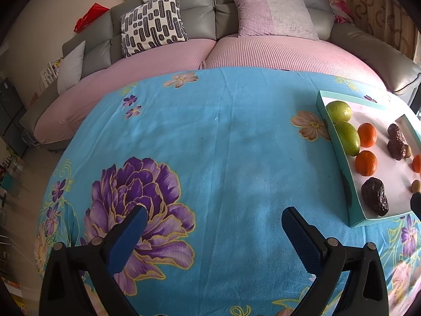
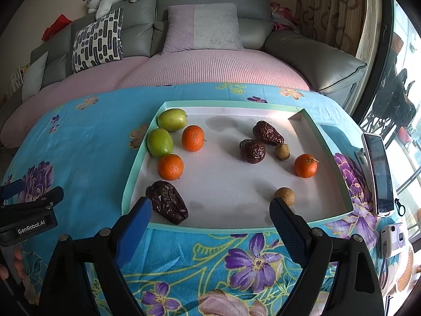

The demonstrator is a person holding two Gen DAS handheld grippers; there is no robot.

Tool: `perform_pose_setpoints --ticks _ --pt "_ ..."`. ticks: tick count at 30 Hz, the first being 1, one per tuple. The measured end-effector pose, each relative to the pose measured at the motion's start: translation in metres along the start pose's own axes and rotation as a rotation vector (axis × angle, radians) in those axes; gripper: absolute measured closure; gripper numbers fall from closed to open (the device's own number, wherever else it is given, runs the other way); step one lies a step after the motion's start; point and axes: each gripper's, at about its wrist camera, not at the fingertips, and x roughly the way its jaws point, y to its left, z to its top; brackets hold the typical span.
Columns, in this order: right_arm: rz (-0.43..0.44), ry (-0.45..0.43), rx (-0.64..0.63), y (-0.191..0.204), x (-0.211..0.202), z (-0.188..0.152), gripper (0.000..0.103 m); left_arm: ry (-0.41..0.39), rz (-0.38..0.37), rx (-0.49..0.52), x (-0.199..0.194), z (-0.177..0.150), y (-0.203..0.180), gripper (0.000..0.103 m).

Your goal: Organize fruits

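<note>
Orange, green and dark wrinkled brown — the fruits all lie on the white floor of a shallow mint-edged tray (image 2: 147, 142) on the floral blue cloth (image 2: 79, 142). 2 green fruits (image 2: 171, 119) sit touching in the far left corner, with 2 oranges (image 2: 192, 138) just beside them; a 3rd orange (image 2: 305, 165) lies apart on the right. 2 dates (image 2: 267, 132) touch near the middle, a 3rd date (image 2: 167, 201) rests against the near left rim, and 2 small tan fruits (image 2: 284, 194) lie apart on the right side.

The oranges and green fruits look firm, round and light, so they would likely roll if nudged; a hold across the widest part seems safest. The dates look soft and creased, best taken across the short axis with little squeeze. The tan fruits are small and smooth, and could slip out.

The right gripper (image 2: 210, 210) hovers at the tray's near rim, jaws wide apart and empty, the near date just by its left finger. The left gripper (image 1: 213, 218) hangs over bare cloth left of the tray, also spread open and empty.

The tray's low wall crowds the date and green fruits; its middle is open. A phone (image 2: 379, 173) and a small camera (image 2: 392, 237) stand close on the right.
</note>
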Motion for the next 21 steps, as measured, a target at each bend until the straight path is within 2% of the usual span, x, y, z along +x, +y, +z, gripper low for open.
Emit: perform_pose_setpoints --ticks 21 --pt "-0.008 -0.028 -0.006 0.001 -0.023 0.003 0.012 -0.026 -0.009 -0.007 -0.018 0.002 0.001 0.0"
